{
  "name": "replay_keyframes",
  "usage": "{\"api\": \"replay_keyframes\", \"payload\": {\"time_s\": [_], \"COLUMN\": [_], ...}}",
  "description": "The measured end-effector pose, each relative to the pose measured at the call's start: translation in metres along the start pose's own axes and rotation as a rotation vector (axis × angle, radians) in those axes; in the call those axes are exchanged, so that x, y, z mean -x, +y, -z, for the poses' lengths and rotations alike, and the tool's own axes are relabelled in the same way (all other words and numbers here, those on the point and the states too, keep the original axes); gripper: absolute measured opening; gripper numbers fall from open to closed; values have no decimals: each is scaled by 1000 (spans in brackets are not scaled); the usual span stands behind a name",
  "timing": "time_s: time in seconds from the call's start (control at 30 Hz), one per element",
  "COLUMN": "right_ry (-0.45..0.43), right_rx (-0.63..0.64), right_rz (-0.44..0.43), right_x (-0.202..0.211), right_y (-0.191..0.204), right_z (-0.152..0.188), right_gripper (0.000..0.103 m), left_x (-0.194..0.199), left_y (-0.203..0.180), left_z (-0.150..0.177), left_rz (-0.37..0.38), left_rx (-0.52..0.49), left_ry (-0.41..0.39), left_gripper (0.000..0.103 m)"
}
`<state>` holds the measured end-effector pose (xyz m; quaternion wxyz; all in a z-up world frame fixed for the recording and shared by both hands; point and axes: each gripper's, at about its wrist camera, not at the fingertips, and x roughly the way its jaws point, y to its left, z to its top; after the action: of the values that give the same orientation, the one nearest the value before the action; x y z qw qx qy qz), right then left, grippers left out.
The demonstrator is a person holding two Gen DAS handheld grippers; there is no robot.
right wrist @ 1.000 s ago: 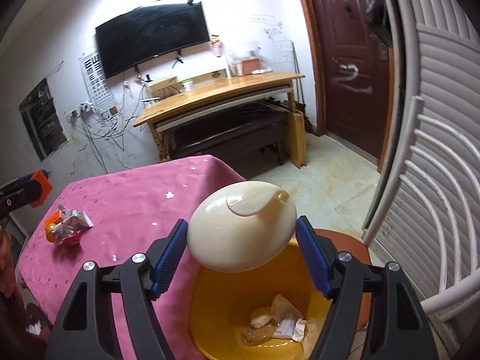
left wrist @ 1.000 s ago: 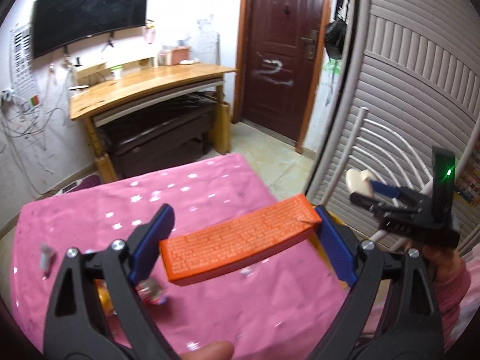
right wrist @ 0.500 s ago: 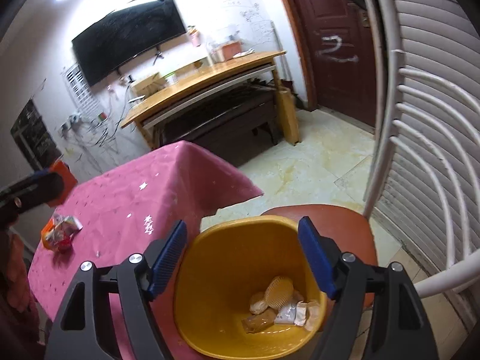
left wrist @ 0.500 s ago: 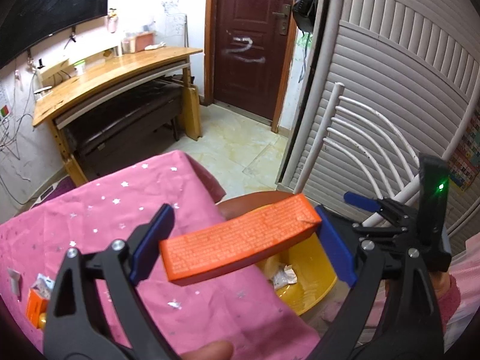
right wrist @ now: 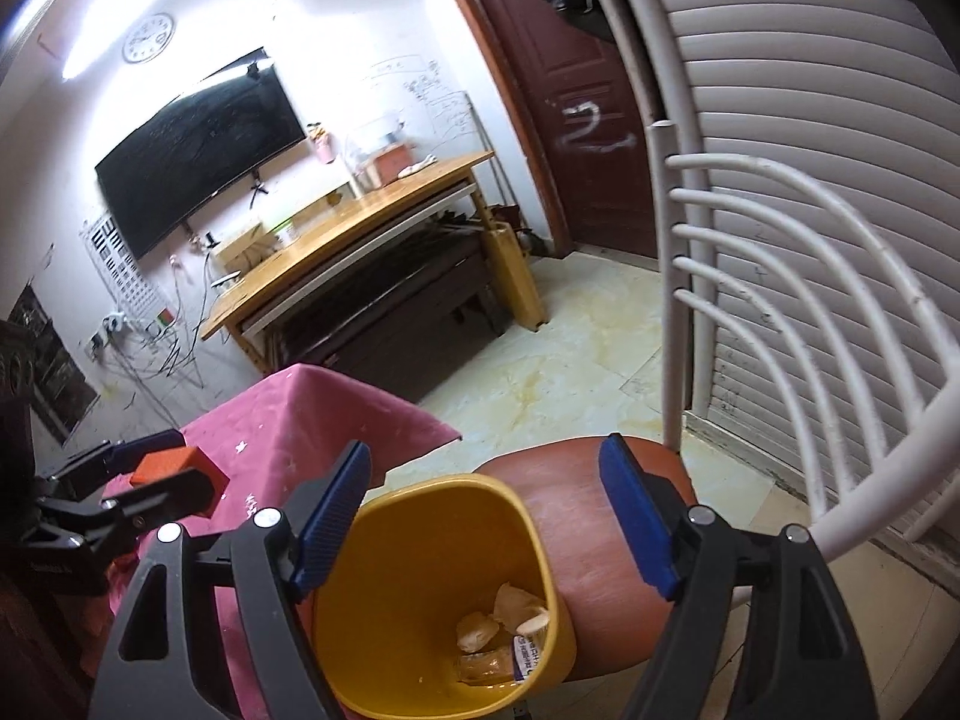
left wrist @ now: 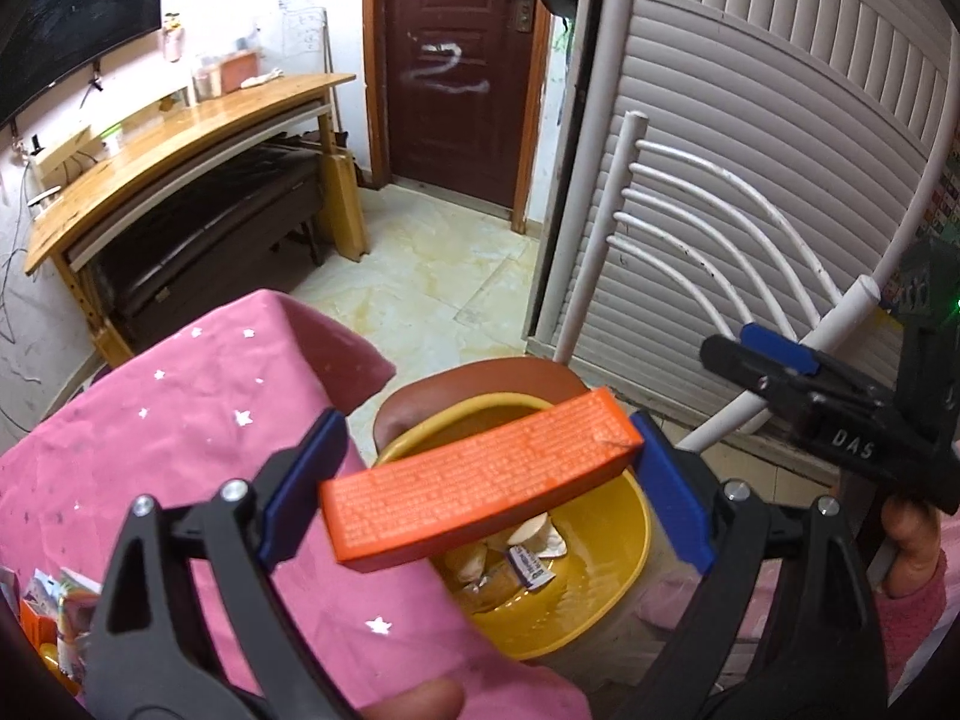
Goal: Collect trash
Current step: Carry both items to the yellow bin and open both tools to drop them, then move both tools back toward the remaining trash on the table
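My left gripper (left wrist: 486,483) is shut on an orange box (left wrist: 480,480), held lengthwise between its blue pads just above the near rim of a yellow bin (left wrist: 624,576). The bin stands on a red-brown chair seat (right wrist: 600,516) and holds a pale shell piece (right wrist: 519,603) and wrappers (left wrist: 528,567). My right gripper (right wrist: 486,522) is open and empty above the bin (right wrist: 432,588). It also shows in the left wrist view (left wrist: 756,360) at the right. The left gripper and the orange box (right wrist: 180,471) show at the left in the right wrist view.
A pink star-patterned tablecloth (left wrist: 180,420) covers the table beside the bin, with more wrappers and an orange item (left wrist: 54,618) at its left edge. The white chair back (left wrist: 708,228), a slatted shutter (left wrist: 750,90), a wooden desk (left wrist: 180,138) and a dark door (left wrist: 456,60) stand beyond.
My right gripper opened and dropped the pale shell piece into the bin, then lifted away. My left gripper carried the orange box from over the table to above the bin.
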<state>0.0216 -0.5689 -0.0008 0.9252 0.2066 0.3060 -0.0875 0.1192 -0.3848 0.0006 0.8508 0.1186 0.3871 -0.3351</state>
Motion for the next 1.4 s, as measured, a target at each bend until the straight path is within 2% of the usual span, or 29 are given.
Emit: {"api": "replay_keyframes", "payload": {"time_s": [0.17, 0.3, 0.5, 0.57, 0.73, 1.0, 1.27, 1.4], "right_ry": [-8, 1, 3, 7, 22, 70, 138, 170], "right_rx": [-23, -18, 52, 84, 166, 340, 456, 510], "right_rz": [18, 20, -16, -24, -64, -171, -273, -328], "right_x": [0, -5, -9, -10, -17, -36, -56, -64], "right_y": [-8, -6, 23, 35, 78, 176, 263, 301], "right_z": [0, 0, 2, 4, 9, 22, 42, 55], "right_gripper": [73, 73, 76, 81, 82, 83, 83, 84], "left_x": [-6, -6, 12, 20, 52, 102, 147, 160], "left_y": [-1, 7, 34, 45, 84, 163, 236, 266], "left_z": [-2, 0, 5, 7, 17, 46, 75, 94], "left_rz": [16, -2, -17, -25, -67, -180, -276, -300], "left_rx": [8, 20, 82, 97, 142, 243, 320, 359], "left_ry": [10, 14, -8, -18, -63, -111, -134, -127], "left_gripper": [96, 96, 96, 96, 96, 96, 96, 96]}}
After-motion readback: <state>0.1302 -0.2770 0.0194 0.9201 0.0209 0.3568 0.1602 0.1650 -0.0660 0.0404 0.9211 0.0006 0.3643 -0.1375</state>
